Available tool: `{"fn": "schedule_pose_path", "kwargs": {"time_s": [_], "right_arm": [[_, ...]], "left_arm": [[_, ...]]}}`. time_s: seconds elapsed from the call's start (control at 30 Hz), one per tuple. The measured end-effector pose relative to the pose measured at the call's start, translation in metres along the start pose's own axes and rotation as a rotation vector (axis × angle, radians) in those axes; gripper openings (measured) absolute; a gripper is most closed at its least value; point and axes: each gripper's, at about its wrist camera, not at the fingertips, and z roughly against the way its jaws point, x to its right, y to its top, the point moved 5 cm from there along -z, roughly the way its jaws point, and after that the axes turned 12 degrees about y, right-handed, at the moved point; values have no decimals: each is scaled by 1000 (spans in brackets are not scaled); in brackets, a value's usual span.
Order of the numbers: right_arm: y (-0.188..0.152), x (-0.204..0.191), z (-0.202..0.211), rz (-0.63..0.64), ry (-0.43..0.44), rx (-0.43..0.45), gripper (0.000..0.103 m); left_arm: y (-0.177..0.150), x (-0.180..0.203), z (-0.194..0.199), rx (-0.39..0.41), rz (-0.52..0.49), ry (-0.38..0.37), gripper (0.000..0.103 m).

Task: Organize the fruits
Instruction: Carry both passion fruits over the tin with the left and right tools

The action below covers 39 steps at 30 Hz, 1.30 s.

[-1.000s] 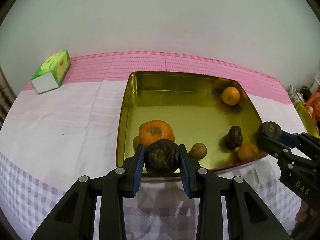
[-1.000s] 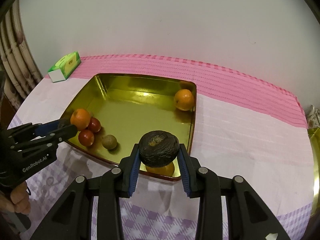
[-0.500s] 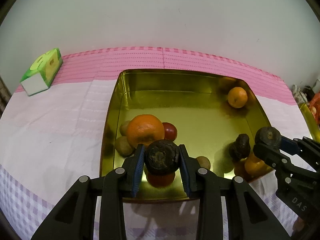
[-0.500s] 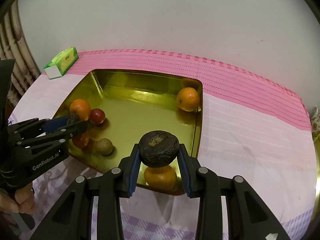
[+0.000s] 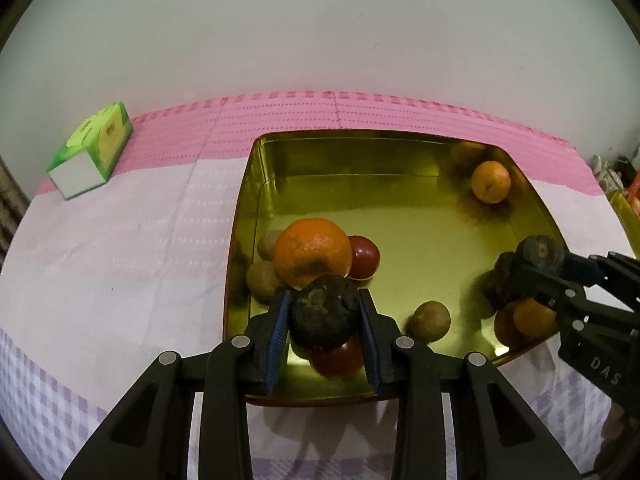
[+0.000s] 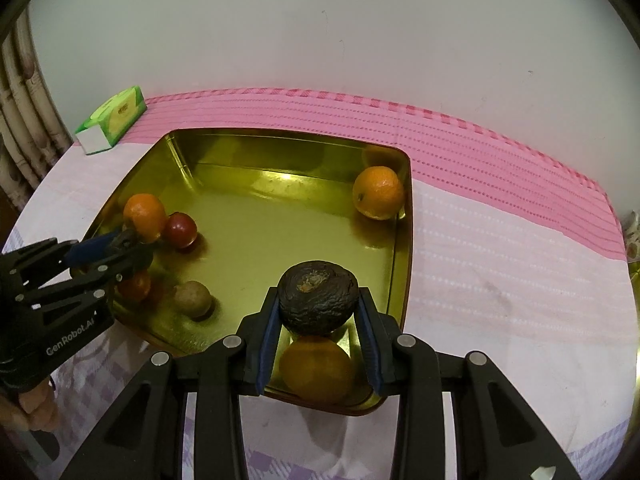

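Observation:
A gold metal tray (image 5: pixel 360 184) (image 6: pixel 280 184) sits on the pink cloth and holds several fruits. My left gripper (image 5: pixel 324 316) is shut on a dark wrinkled fruit (image 5: pixel 324 314) above the tray's near left part, over an orange (image 5: pixel 312 252), red fruits (image 5: pixel 363 257) and brown kiwis (image 5: pixel 430 320). My right gripper (image 6: pixel 318 304) is shut on a second dark wrinkled fruit (image 6: pixel 318 298) above the tray's near right corner, over an orange (image 6: pixel 316 368). Another orange (image 6: pixel 378 192) lies in the far right corner.
A green tissue box (image 5: pixel 90 156) (image 6: pixel 112 120) stands at the table's far left. A white wall runs behind the table. A second gold tray edge (image 5: pixel 624 216) and clutter show at the far right. Curtains (image 6: pixel 20 120) hang at the left.
Both grippers have moved forward over the tray with their dark fruits still held. More of the fruit cluster at the tray's left now shows beneath the left gripper.

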Motion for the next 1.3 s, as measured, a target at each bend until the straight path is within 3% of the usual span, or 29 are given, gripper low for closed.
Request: {"fn": "schedule_pose_path", "kwargs": {"time_s": [1.3], "right_arm": [[-20,-27,10,-11,-10,-27,35]], "left_arm": [[-15,0,9,-32,21,17,37]]}}
